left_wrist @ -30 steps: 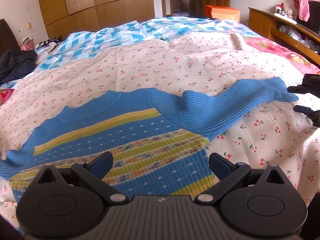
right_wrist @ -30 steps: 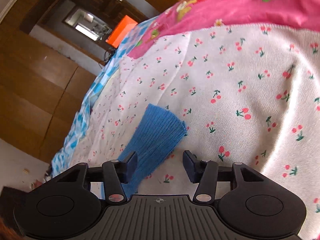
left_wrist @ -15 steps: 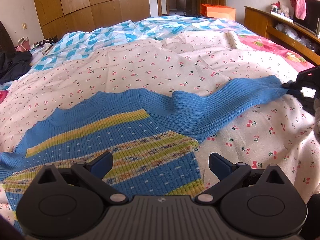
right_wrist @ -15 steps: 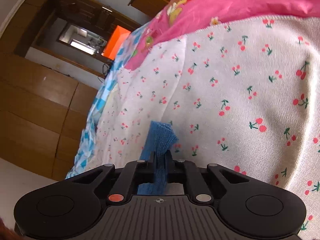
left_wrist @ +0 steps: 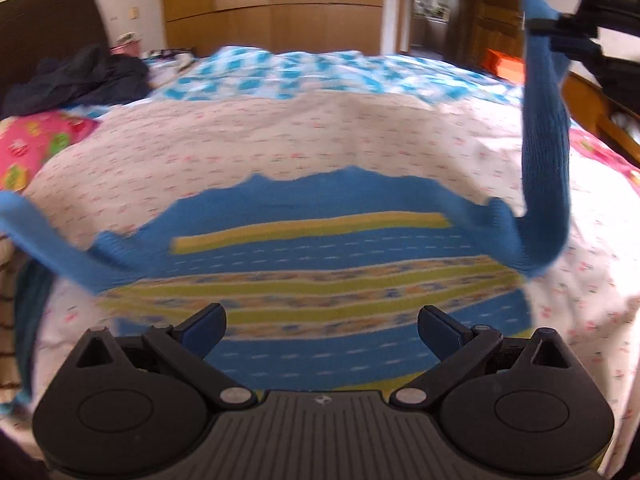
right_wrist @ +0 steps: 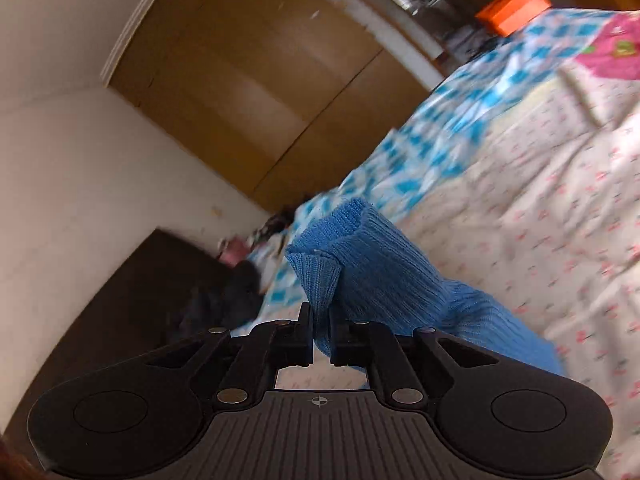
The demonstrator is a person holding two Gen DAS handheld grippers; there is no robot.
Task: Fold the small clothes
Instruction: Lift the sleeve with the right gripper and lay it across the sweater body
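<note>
Right tongs (right_wrist: 320,340) clamped tight on blue sweater sleeve (right_wrist: 384,276), left tongs (left_wrist: 322,330) spread wide, holding nothing, above sweater body (left_wrist: 320,256)

No readable words, brand names or numbers appear in either view. The only mark is a small crosshair-like emblem moulded on the ribbed black body of each gripper, just behind the jaws; it carries no letters. Motion blur smears the far room too much to read anything there.
</note>
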